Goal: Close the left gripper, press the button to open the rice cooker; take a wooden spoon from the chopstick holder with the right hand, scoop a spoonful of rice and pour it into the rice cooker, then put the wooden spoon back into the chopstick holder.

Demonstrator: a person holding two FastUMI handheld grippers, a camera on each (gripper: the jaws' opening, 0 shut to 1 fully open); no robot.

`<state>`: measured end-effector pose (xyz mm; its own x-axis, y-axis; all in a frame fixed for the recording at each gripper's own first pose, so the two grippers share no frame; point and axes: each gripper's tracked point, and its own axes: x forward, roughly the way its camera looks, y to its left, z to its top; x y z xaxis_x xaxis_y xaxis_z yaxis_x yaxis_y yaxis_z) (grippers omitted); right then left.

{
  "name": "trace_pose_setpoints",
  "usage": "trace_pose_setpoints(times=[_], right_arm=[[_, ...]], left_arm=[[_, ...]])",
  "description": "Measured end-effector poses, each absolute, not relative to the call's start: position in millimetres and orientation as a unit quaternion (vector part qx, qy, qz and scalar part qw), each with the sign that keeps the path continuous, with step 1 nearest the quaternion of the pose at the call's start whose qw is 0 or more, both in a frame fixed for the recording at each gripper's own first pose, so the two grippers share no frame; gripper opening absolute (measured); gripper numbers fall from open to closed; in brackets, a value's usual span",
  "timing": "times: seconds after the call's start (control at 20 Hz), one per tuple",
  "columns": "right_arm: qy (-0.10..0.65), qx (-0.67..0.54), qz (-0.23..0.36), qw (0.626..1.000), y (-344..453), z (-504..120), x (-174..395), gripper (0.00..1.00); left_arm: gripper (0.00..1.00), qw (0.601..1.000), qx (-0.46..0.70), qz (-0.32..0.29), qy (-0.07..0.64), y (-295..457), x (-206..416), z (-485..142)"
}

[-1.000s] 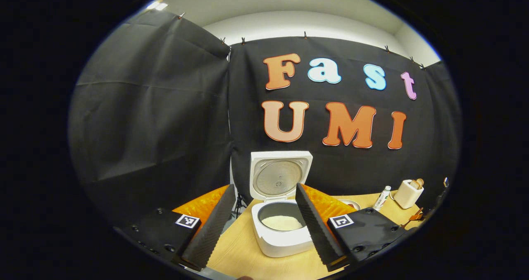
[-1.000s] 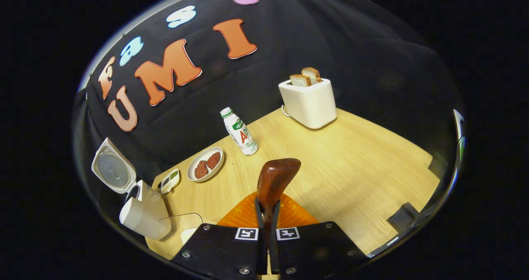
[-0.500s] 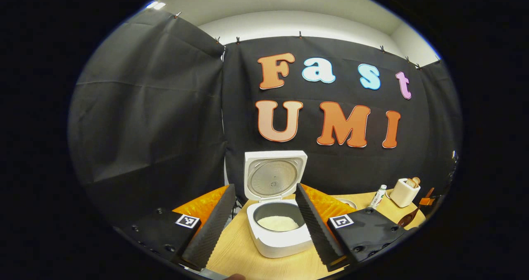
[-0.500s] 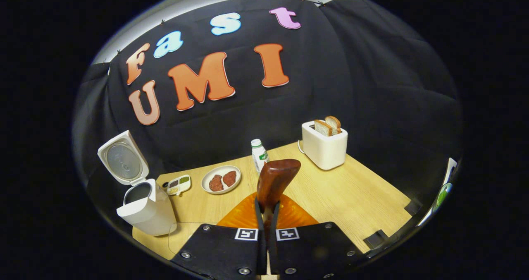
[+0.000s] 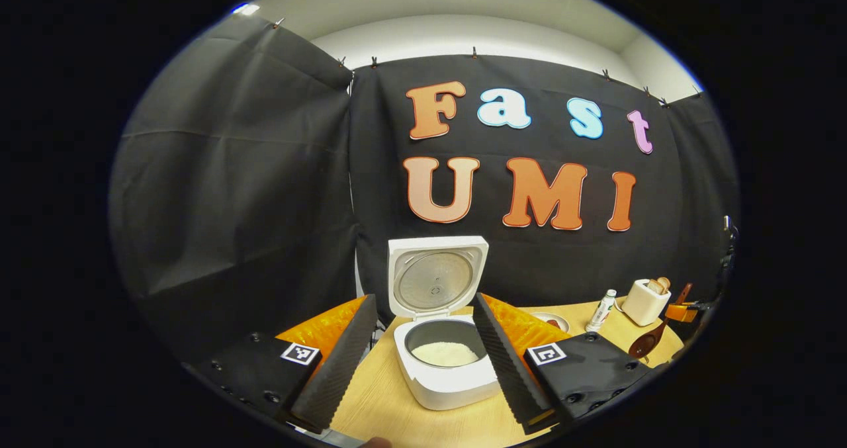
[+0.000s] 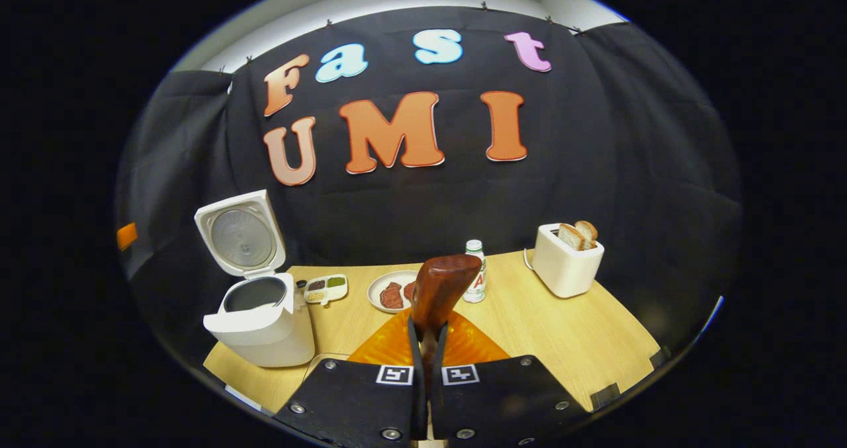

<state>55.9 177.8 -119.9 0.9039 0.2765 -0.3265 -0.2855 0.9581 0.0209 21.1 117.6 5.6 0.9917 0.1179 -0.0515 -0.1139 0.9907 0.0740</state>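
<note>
My right gripper point(image 6: 425, 342) has swung level, clamped on the wooden spoon point(image 6: 440, 289). Rice cooker point(image 6: 259, 315), lid open, now at nine o'clock. Left gripper point(image 5: 423, 342) spread, idle. I judge the spoon's return comes next.

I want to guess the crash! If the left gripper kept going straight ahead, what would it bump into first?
Probably the open rice cooker: it sits between the left gripper's open jaws, right ahead on the table. How far off it is stays unclear.

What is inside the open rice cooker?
The rice cooker holds a dark inner pot with a low mound of white rice. The pot's bottom is covered by the rice.
</note>
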Motion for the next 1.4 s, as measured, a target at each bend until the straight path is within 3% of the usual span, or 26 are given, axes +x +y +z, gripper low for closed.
trace_pose_setpoints(times=[0.45, 0.9, 1.05, 1.4], right_arm=[[0.176, -0.136, 0.194, 0.956, 236, -197, 49, 0.01], [0.195, -0.227, 0.195, 0.934, 239, -265, 43, 0.01], [0.219, -0.181, 0.185, 0.941, 236, -274, 43, 0.02], [0.316, 0.060, 0.163, 0.933, 241, -292, 37, 0.01]], left_arm=[[0.99, 0.996, 0.047, 0.073, 0.037, 142, 12, 0], [0.99, 0.993, 0.051, 0.089, 0.056, 160, 12, -13], [0.99, 0.993, 0.053, 0.089, 0.060, 160, 13, -15], [0.99, 0.992, 0.044, 0.091, 0.074, 166, 19, -28]])
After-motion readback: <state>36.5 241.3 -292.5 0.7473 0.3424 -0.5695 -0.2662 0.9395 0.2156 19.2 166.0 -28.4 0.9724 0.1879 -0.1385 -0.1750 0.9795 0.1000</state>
